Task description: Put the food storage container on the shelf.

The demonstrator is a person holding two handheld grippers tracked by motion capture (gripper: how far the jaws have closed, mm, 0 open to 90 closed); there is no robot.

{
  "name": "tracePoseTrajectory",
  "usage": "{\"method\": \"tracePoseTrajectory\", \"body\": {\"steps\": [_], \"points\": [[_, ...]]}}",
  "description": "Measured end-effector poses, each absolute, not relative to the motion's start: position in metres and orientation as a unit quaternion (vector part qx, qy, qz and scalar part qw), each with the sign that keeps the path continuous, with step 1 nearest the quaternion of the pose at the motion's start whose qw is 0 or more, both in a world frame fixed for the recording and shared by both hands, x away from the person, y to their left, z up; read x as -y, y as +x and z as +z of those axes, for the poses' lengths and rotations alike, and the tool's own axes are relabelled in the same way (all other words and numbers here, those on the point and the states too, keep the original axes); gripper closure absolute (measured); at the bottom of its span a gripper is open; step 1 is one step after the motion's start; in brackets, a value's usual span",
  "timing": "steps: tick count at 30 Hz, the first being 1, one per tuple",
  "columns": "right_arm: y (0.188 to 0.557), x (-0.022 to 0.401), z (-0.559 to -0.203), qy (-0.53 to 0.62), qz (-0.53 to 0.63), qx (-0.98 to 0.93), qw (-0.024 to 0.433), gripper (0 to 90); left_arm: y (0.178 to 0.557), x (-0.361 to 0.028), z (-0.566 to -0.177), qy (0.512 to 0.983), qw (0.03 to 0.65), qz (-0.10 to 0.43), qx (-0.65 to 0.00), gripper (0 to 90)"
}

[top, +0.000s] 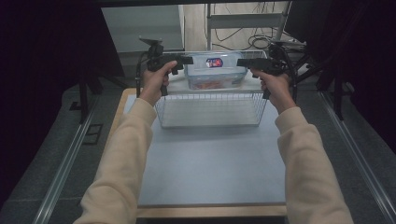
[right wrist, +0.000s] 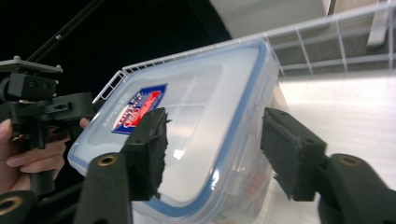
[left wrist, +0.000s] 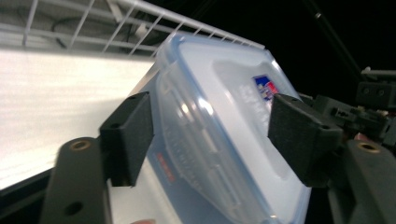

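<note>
Lidded plastic container sits in wire basket on worktop; left gripper and right gripper flank opposite ends, jaws spread, pads clear of lid edges; likely released after placement.

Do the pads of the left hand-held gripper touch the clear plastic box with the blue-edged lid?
Apart. The left gripper view shows both pads of the left hand-held gripper clear of the clear plastic box.
</note>
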State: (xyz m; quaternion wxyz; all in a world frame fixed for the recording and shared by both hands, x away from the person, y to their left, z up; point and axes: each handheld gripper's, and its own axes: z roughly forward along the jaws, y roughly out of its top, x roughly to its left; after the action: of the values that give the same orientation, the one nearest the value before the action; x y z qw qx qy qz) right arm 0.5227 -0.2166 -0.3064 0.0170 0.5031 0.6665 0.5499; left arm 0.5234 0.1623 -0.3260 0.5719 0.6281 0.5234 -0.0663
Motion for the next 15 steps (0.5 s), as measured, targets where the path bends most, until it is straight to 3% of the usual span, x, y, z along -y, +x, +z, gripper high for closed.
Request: {"method": "tracePoseTrajectory", "body": {"steps": [4, 15], "points": [[0.510, 0.220, -0.298, 0.476, 0.561, -0.674, 0.058, 35.8, 0.512, -0.165, -0.318, 0.634, 0.582, -0.034, -0.509, 26.3], [0.458, 0.226, -0.301, 0.412, 0.562, -0.710, 0.102, 28.7, 0.448, -0.172, -0.310, 0.676, 0.577, 0.036, -0.457, 24.1]]}}
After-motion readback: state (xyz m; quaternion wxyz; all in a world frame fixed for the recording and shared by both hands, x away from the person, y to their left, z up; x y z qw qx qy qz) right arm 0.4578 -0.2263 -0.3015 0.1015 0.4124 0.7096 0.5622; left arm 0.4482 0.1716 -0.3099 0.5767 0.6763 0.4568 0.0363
